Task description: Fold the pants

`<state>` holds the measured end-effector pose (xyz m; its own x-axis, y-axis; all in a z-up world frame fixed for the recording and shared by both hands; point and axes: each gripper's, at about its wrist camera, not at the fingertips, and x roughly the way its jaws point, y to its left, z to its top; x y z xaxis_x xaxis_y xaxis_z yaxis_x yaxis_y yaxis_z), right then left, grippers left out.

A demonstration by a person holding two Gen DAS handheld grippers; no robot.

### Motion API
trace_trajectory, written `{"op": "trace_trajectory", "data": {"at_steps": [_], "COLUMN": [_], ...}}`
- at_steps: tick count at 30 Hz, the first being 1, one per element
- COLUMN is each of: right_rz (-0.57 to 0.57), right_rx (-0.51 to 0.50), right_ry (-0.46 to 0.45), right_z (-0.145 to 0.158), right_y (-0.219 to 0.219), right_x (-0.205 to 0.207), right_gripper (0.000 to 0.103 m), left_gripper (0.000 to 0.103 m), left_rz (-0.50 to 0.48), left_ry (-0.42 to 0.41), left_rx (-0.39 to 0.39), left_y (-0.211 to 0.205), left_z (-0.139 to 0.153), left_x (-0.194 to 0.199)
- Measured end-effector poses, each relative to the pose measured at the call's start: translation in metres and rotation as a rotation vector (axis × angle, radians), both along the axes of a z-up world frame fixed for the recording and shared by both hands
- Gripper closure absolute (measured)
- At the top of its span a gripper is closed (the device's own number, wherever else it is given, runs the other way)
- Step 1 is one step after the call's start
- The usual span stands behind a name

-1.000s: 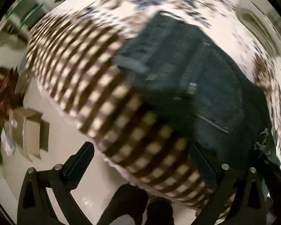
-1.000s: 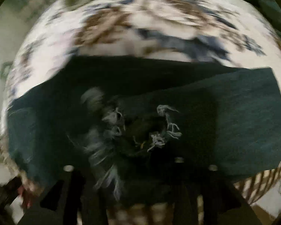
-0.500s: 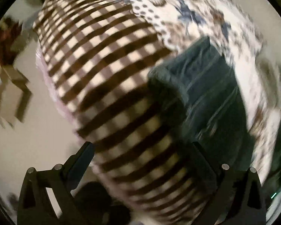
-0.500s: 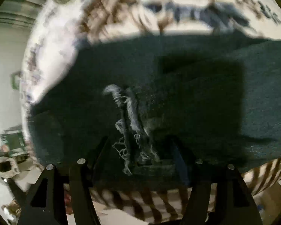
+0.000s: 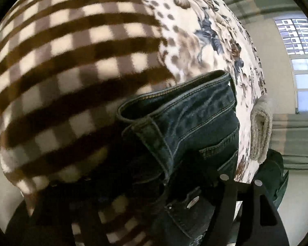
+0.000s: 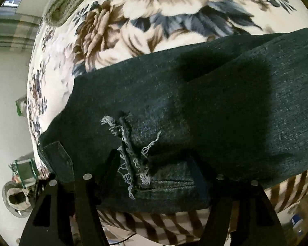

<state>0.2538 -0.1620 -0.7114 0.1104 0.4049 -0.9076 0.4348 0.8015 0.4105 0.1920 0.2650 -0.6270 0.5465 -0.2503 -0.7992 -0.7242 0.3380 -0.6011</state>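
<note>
Heavy, limp dark jeans (image 6: 195, 106) on the bed (image 6: 154, 10) fold best from seams: right gripper (image 6: 156, 170) straddles the frayed hem unclosed, left gripper (image 5: 133, 184) unclear.

Pants (image 6: 215, 106): lying on the blanket (image 6: 158, 6), which covers the bed.
Frayed hems (image 6: 131, 160): on top of the pants, between the fingers of the right hand-held gripper (image 6: 158, 176).
Waistband (image 5: 174, 102): at the blanket's near edge, ahead of the left hand-held gripper (image 5: 137, 184).
Towel (image 5: 260, 131): right of the waistband, on the blanket.
</note>
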Motion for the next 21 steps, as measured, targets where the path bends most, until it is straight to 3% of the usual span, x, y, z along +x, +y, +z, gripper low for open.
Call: {"op": "trace_trajectory", "data": {"at_steps": [3, 5, 7, 8, 9, 14, 18, 21], "right_rz": [-0.022, -0.023, -0.015, -0.012, -0.009, 0.005, 0.046, 0.11], "right_rx": [0.028, 0.037, 0.037, 0.036, 0.036, 0.013, -0.114, -0.371], "right_ry": [0.0, 0.006, 0.011, 0.008, 0.003, -0.016, 0.004, 0.025], "right_z": [0.002, 0.0, -0.001, 0.0, 0.001, 0.007, 0.015, 0.03], "right_y": [-0.003, -0.004, -0.003, -0.003, -0.002, -0.006, -0.016, -0.025], "right_x": [-0.002, -0.004, -0.006, -0.006, -0.007, -0.008, -0.005, -0.004], "right_gripper": [0.033, 0.033, 0.033, 0.033, 0.033, 0.033, 0.025, 0.018], "left_gripper": [0.025, 0.025, 0.045, 0.064, 0.072, 0.078, 0.08, 0.08], "left_rz": [0.03, 0.087, 0.116, 0.112, 0.09, 0.01, -0.052, -0.129], "left_ry": [-0.022, -0.047, -0.067, -0.067, -0.086, -0.147, -0.197, -0.244], "left_rx": [-0.011, -0.009, 0.031, 0.056, 0.079, 0.208, 0.314, 0.416], "left_y": [0.003, 0.007, 0.006, 0.006, 0.003, -0.009, -0.029, -0.059], "left_z": [-0.007, -0.006, 0.004, 0.009, 0.016, 0.049, 0.091, 0.131], "left_x": [-0.002, -0.001, 0.004, 0.005, 0.007, 0.007, 0.003, 0.0]}}
